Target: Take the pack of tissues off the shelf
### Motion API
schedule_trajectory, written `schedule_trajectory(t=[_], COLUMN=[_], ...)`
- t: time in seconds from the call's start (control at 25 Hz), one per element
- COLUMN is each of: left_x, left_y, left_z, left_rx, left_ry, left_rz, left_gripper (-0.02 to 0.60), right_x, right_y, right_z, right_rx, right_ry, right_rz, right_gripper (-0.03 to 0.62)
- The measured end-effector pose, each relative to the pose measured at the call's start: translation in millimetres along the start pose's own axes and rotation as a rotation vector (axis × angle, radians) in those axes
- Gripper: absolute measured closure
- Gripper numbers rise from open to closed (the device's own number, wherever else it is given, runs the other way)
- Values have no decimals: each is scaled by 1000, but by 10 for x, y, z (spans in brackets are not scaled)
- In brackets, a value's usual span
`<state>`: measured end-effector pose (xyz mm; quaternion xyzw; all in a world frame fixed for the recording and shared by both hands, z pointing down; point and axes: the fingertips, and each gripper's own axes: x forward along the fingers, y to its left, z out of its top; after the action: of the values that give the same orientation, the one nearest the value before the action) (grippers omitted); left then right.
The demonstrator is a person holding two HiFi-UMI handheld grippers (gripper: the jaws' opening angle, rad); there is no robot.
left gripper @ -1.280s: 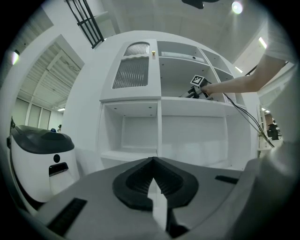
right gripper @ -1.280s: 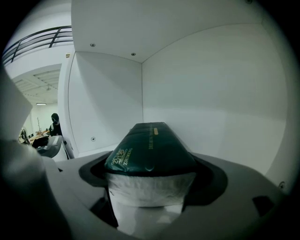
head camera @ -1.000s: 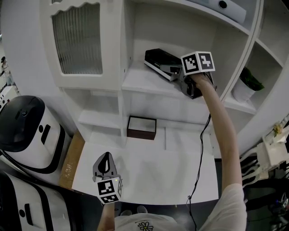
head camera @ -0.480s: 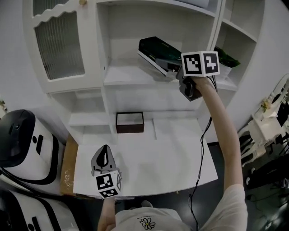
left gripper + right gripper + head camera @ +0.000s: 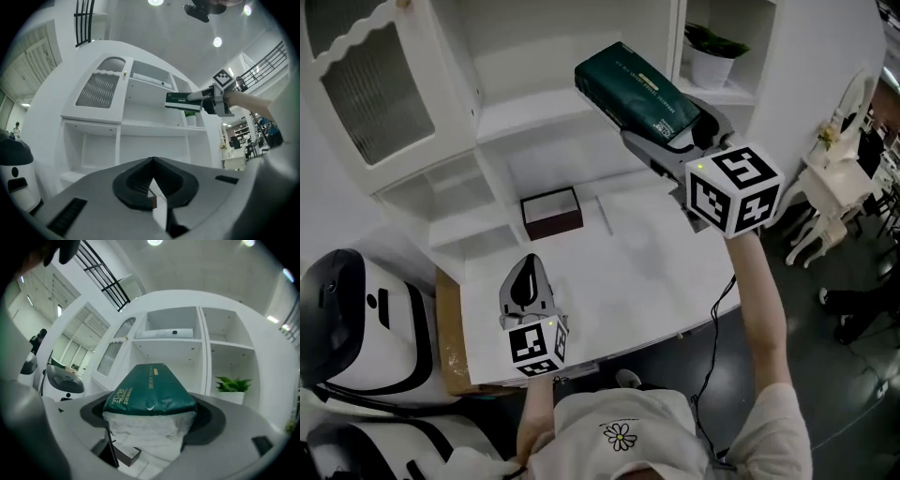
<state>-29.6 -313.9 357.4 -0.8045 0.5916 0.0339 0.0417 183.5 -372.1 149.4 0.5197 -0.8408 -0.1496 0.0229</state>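
Pack: the dark green plastic pack of tissues (image 5: 642,94) is up in the air in front of the white shelf unit (image 5: 534,108), off its boards, one end in your right gripper (image 5: 670,136)
Right jaws: spread wide and clamped on the pack's near end, one jaw on each side, the white underside of the wrapper bulging between them
Left jaws: your left gripper (image 5: 526,272) has its jaws pressed together with nothing in them, low over the white desk top (image 5: 637,281)
Writing: gold print on the pack's end seems to read "ZHIMEI" under some characters; the gold line along its top is too small to read
Markers: black-and-white square codes on each gripper's cube
Below the pack: the desk top and a dark brown open box (image 5: 551,213) against the shelf's foot, well apart from both grippers
Edges: the shelf's upright post stands just right of the pack; beyond it sits a green plant in a white pot (image 5: 712,56)
Left side: ribbed glass cabinet door (image 5: 370,89), and a white-and-black rounded machine (image 5: 356,319) beside the desk
Open room: the desk between your grippers is bare
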Motion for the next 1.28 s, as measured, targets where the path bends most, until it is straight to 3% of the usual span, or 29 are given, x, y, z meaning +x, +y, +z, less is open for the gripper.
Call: schedule_trajectory(t=[0.28,0.44,0.76,1.28], left_x=[-127,-191,-249,-142], left_y=[-274,-366,-495,-642], left_z=[156,243,217,220], left_rx=[28,36,48,47], left_ry=[-52,-97,-132,-135], left_rz=[-106,-133,-159,-183], left_gripper=[581,581,581,581], right_x=[-939,-1325,-1608,-1613], right_y=[361,630,984,915], right_z=[-582,-1047,-1486,-1399], right_rx=[135,207,244,250], right_ry=[-136,-131,-104,-117], right_rz=[-266,-355,-366,-366], right_gripper=[151,152,152,152])
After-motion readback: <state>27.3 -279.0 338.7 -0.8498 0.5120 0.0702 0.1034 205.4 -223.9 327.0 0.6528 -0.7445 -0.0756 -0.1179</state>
